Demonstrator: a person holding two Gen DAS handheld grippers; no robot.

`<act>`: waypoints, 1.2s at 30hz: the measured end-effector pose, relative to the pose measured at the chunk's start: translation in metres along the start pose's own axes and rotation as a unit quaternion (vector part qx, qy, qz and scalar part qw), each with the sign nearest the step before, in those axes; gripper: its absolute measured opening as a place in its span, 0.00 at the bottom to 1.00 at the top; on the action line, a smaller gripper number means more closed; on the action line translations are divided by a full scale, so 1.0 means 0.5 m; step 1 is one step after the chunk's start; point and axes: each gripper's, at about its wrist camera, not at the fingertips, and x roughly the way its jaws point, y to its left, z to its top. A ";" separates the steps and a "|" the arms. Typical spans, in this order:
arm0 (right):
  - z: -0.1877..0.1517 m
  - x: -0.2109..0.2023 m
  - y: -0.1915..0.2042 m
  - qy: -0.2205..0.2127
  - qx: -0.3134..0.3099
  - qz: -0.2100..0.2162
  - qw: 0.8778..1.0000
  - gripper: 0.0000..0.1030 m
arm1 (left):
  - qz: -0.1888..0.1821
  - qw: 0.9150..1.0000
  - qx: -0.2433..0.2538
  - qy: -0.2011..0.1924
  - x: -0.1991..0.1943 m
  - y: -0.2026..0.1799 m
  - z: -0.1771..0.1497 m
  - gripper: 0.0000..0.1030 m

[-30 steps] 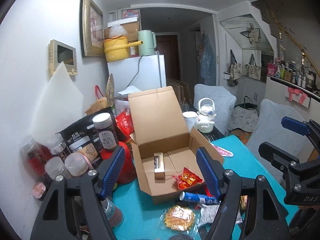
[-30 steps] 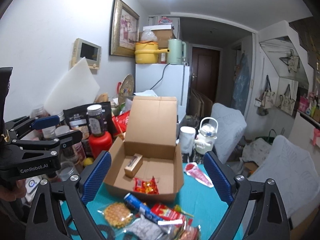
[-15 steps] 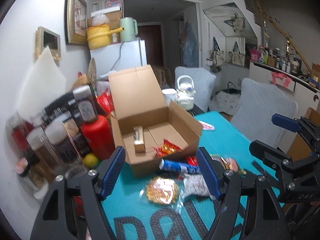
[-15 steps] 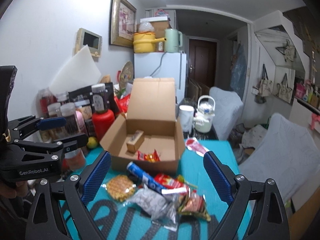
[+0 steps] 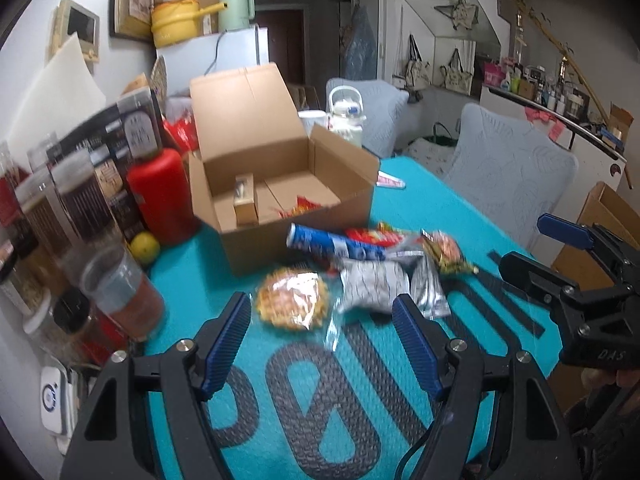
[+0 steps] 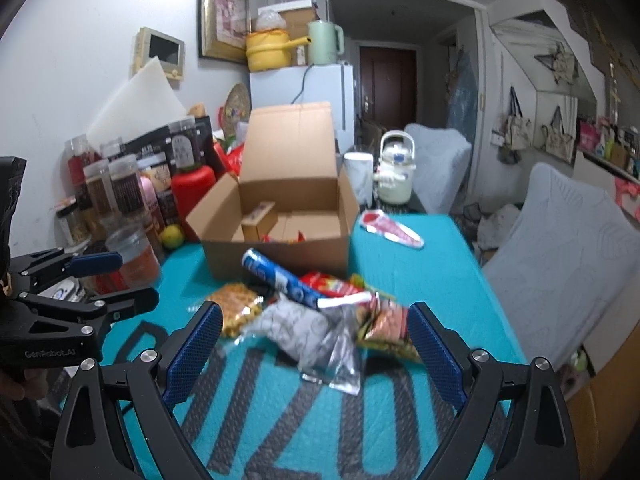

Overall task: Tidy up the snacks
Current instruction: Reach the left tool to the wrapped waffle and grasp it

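While I pull both tools back from the far end of the room, the teal table cloth [image 5: 420, 216] fills far more of each view than it did a second ago, and its big dark lettering now shows in front of me. The open cardboard box [image 5: 280, 200], which sat close between my fingers a second ago, now stands farther off, its lid upright, with a small tan carton [image 5: 245, 200] and a red packet [image 5: 304, 209] inside it. Left of the box are a red bottle [image 5: 164, 196], a row of jars [image 5: 76, 196] and a yellow fruit [image 5: 144, 246].

The snack pile lies on the cloth just in front of the box, nearer to me than before: a silver pouch [image 5: 374, 286], a blue tube [image 5: 334, 242] leaning across the top, a round waffle in clear wrap [image 5: 292, 300], a red wrapper [image 6: 332, 282] and a brown-orange packet [image 5: 444, 250]. They touch or overlap one another. A pink-and-white sachet [image 6: 390, 228] lies apart, to the right of the box.

My left gripper [image 5: 322, 340] hangs spread wide above the cloth, gripping nothing, the waffle and silver pouch just beyond its tips. My right gripper [image 6: 314, 350] is likewise spread wide and bare, the silver pouch between its fingers in view but not touched.
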 end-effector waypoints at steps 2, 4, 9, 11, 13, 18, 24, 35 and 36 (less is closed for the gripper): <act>-0.014 0.010 0.000 0.009 0.004 0.000 1.000 0.92 | -0.005 1.000 0.000 0.006 0.009 0.002 -0.009 0.71; -0.028 0.024 -0.001 0.019 0.011 -0.002 1.000 0.92 | -0.015 1.000 0.001 0.018 0.021 0.004 -0.015 0.71; -0.054 0.060 -0.003 0.038 0.030 0.014 0.999 0.92 | -0.040 0.999 -0.008 0.035 0.053 0.011 -0.035 0.71; -0.059 0.078 -0.003 0.049 0.032 0.023 0.998 0.92 | -0.047 0.998 -0.010 0.046 0.072 0.015 -0.041 0.71; -0.062 0.097 -0.001 0.060 0.031 0.023 0.997 0.92 | -0.053 0.997 -0.019 0.055 0.089 0.023 -0.044 0.71; -0.062 0.143 -0.010 0.080 0.044 0.035 0.995 0.92 | -0.070 0.994 -0.053 0.062 0.131 0.039 -0.053 0.71; -0.060 0.195 -0.029 0.106 0.052 0.019 0.993 0.92 | -0.055 0.993 -0.071 0.073 0.182 0.049 -0.043 0.71; -0.057 0.257 -0.070 0.131 0.079 0.000 0.988 0.92 | -0.001 0.995 -0.037 0.093 0.263 0.080 0.006 0.71; -0.055 0.264 -0.071 0.134 0.081 -0.002 0.988 0.92 | -0.001 0.995 -0.039 0.096 0.271 0.084 0.009 0.71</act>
